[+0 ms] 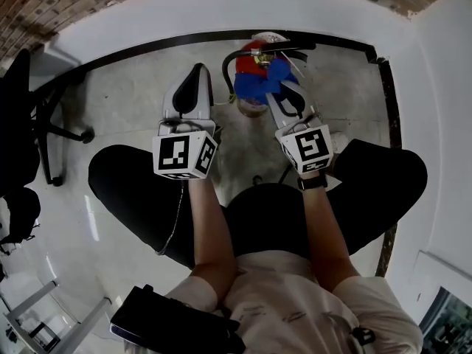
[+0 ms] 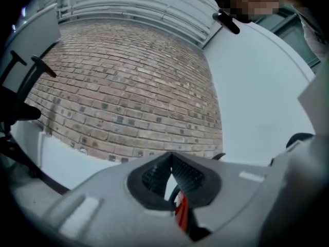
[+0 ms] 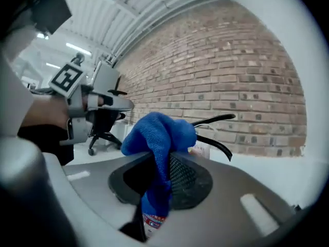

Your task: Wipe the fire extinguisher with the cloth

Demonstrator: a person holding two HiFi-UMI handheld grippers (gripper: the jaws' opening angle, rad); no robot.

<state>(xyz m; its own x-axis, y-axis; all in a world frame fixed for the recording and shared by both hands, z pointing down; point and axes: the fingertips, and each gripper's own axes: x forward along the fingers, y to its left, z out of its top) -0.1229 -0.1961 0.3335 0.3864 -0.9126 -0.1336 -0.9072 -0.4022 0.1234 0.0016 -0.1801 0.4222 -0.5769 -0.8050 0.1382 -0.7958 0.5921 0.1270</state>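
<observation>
The red fire extinguisher (image 1: 253, 53) stands on the floor by the white wall, its black hose curling to its left. A blue cloth (image 1: 262, 80) is draped over its top and front, and my right gripper (image 1: 283, 94) is shut on that cloth. In the right gripper view the cloth (image 3: 159, 133) bulges out from between the jaws of the right gripper (image 3: 162, 161), with the black lever handle (image 3: 215, 120) behind. My left gripper (image 1: 194, 85) hovers just left of the extinguisher, shut and holding nothing. Under the left gripper (image 2: 171, 159) a strip of red extinguisher (image 2: 181, 213) shows.
A black office chair (image 1: 40, 116) stands at the left, with a dark bag (image 1: 18, 214) nearer. A black baseboard (image 1: 147, 46) runs along the curved white wall, brick above. The person's knees flank the grippers. Metal frame legs (image 1: 37, 316) sit at lower left.
</observation>
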